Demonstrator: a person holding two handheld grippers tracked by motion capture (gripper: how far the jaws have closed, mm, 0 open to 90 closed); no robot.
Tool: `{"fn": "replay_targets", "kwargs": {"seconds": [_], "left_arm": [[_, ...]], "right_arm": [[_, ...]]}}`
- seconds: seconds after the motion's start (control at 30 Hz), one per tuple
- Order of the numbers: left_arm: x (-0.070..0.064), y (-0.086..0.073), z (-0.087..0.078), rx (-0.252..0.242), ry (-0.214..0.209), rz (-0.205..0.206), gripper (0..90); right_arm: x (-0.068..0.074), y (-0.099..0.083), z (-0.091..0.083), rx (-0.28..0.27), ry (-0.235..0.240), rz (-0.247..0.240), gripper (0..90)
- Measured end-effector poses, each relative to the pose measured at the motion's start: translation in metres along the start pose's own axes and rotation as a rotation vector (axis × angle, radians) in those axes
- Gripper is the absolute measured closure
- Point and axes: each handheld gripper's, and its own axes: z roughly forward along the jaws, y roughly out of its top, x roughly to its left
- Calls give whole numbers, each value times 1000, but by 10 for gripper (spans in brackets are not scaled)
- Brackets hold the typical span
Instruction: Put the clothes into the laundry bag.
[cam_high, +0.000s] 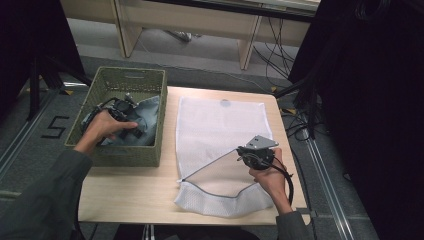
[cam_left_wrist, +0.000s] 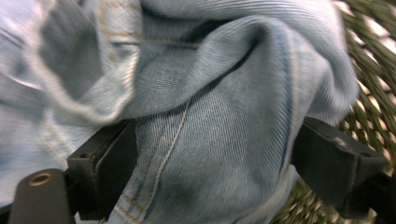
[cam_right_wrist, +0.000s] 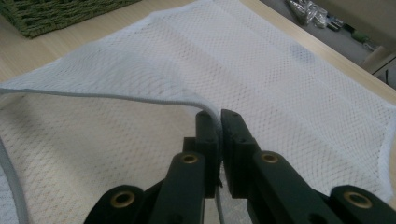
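Denim, pale blue: the jeans (cam_left_wrist: 196, 116) lie bunched inside the green woven basket (cam_high: 148, 153) at the table's left, and my left gripper (cam_high: 121, 111) is down among them, its jaws spread with a thick fold of the cloth between them. I cannot tell whether they press it. On the wooden table (cam_high: 130, 192), just right of the basket, the white mesh laundry bag (cam_right_wrist: 261, 70) lies flat. My right gripper (cam_right_wrist: 219, 122) has its jaws pressed together on the bag's grey-edged rim, lifting the upper layer so the mouth gapes.
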Motion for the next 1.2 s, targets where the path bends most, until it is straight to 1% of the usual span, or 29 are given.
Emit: {"fn": "replay_targets", "kwargs": {"seconds": [0.03, 0.07, 0.1, 0.13, 0.17, 0.2, 0.3, 0.33, 0.37, 0.4, 0.43, 0.47, 0.5, 0.53, 0.6, 0.63, 0.7, 0.73, 0.77, 0.8, 0.83, 0.87, 0.93, 0.97, 1.03, 1.07, 1.13, 1.17, 1.2], "left_arm": [[0, 0, 0, 0, 0, 0, 142], [1, 4, 6, 9, -10, -7, 142], [2, 6, 10, 27, -7, 1, 134], [2, 9, 13, 41, 3, 19, 134], [3, 11, 17, 21, 22, 50, 129], [5, 13, 21, 30, 46, 76, 135], [12, 16, 39, 75, 60, 91, 148], [12, 16, 39, 75, 60, 91, 207], [12, 16, 39, 54, 79, 81, 207], [13, 17, 37, 31, 87, 79, 371], [15, 18, 31, -30, 103, 110, 457], [15, 18, 31, -30, 103, 110, 514], [14, 18, 28, -51, 100, 96, 514], [16, 18, 25, -74, 105, 92, 565], [20, 18, 19, -131, 124, 61, 652], [23, 18, 16, -165, 139, 36, 663], [28, 18, 13, -216, 160, -4, 668], [29, 18, 13, -224, 158, -17, 625], [29, 18, 14, -208, 144, -16, 625], [27, 18, 15, -175, 121, -12, 575], [25, 19, 16, -154, 97, -14, 435], [24, 19, 17, -152, 97, -9, 435], [21, 19, 16, -144, 90, 2, 322], [19, 19, 16, -134, 74, 10, 241], [14, 17, 16, -98, 25, 39, 149], [11, 16, 16, -80, 8, 66, 149], [9, 15, 18, -53, 15, 127, 142], [6, 14, 22, -53, 13, 87, 132], [6, 14, 27, -50, 28, 75, 132]], "right_arm": [[0, 0, 0, 0, 0, 0, 867], [2, 0, 1, -3, 8, 14, 867], [0, 0, 0, 3, -1, -4, 867], [0, 0, 0, 3, -1, -4, 867], [-1, 0, 1, 0, -3, -7, 867], [0, -1, 0, 5, 1, 21, 867], [-2, -1, -1, -5, -3, -3, 868], [-2, -1, -1, -5, -3, -3, 868], [-1, -1, -1, 2, 7, 16, 868], [-1, -1, -2, 3, 7, 15, 868], [-1, -1, -1, 3, 8, 16, 868], [-1, -1, -1, 3, 5, 4, 869], [-1, -1, -1, 3, 5, 4, 869], [-1, -1, -1, 2, 5, 8, 868], [-1, -1, -1, 0, -3, 4, 868], [-1, -1, -1, 6, 7, 13, 868], [-1, -1, -1, -2, -3, 4, 869], [-1, -1, 0, -5, -8, 9, 868], [-1, -1, 0, -5, -8, 9, 868], [-2, -1, 0, -2, -4, 2, 868], [-2, -2, 0, -2, -4, 2, 868], [-2, -2, 0, -2, -4, 2, 868], [-2, -2, 0, -1, -4, 3, 868], [-2, -2, 0, -5, -7, 7, 868], [-2, -2, 0, -3, -6, 4, 868], [-2, -2, 0, -3, -6, 4, 868], [-2, -1, 1, 6, 9, -4, 867], [0, -1, 1, 5, -2, 4, 867], [0, -1, 1, 5, -2, 4, 867]]}}
